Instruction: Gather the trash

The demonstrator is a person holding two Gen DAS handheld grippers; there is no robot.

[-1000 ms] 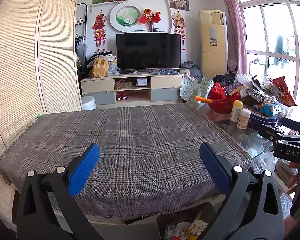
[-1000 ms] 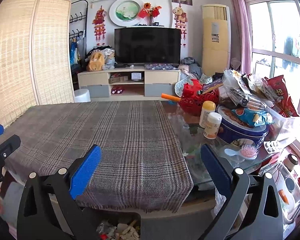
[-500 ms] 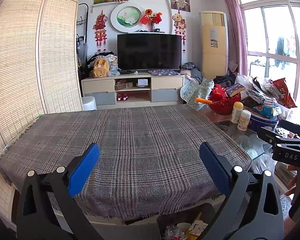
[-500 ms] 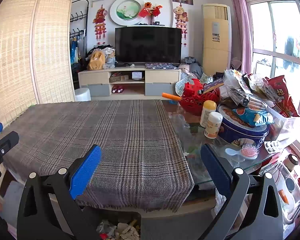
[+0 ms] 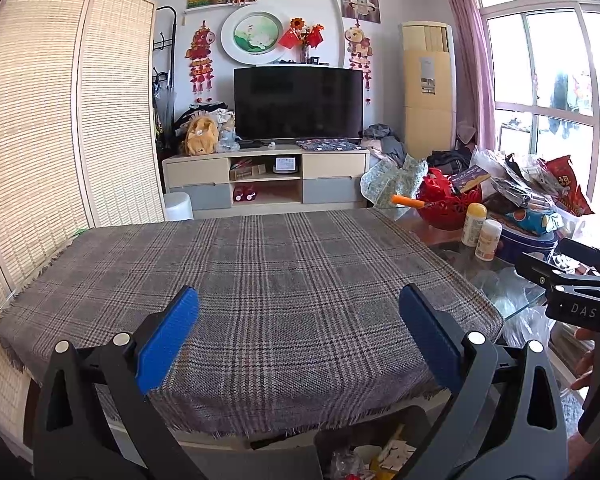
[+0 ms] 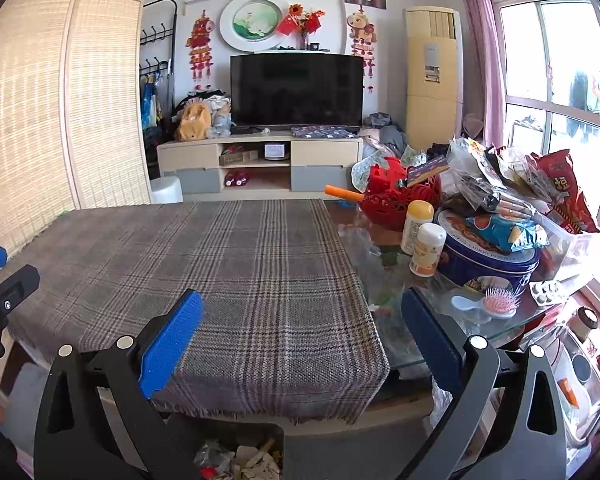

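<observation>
Both jaws spread wide, nothing between the pads on either side. Left hand-held gripper hovering over near edge of plaid cloth on the counter; right hand-held gripper further right, straddling cloth's right edge and bare glass top.

Cloth itself bare, no loose trash on it. Only trash clearly in sight: crumpled scraps in dark bin on floor, directly below and slightly behind both grippers, under the counter's near edge; also seen in left wrist view.

Possible remaining litter, judged: snack wrappers and bags heaped at far right by the window, near blue tin and two bottles. Heap lies forward-right of right gripper, well apart from left one. Right clearly nearer; reach forward and right, then back down to the bin. No clear long axis on the crumpled bags. Cannot tell which of those items count as trash.
</observation>
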